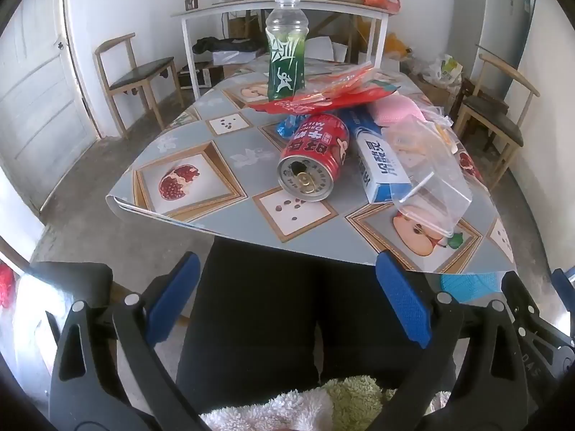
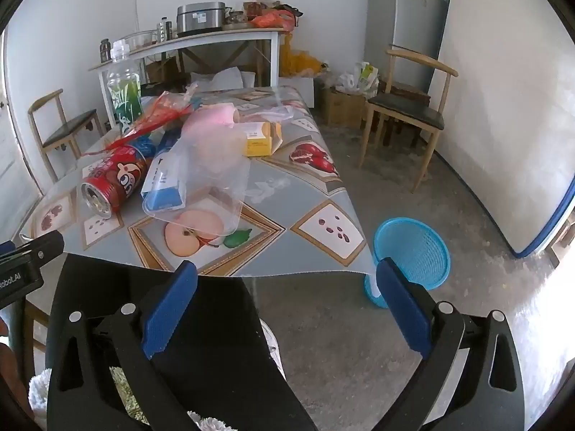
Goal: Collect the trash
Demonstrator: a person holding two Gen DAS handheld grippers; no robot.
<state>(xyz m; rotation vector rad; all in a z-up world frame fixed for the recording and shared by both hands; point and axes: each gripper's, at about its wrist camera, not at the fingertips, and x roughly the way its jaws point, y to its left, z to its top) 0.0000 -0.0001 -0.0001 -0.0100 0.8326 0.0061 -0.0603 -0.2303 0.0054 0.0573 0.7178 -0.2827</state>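
Now trash lies heaped on the table, both grippers spread wide and empty short of it.

A red can [image 1: 313,158] lies on its side on the fruit-patterned tablecloth [image 1: 230,151], its opened top facing the near edge. Touching it is a blue and white carton [image 1: 381,165], and a clear plastic tub [image 1: 431,179] leans over that carton. Behind them lie red wrappers [image 1: 323,97], with a green bottle [image 1: 285,43] standing upright. A yellow box [image 2: 260,138] lies farther back. On the floor beside the table corner stands a blue basket [image 2: 413,251]. The left gripper [image 1: 287,305] and right gripper [image 2: 287,305] hang before the near edge, nothing between their jaws.
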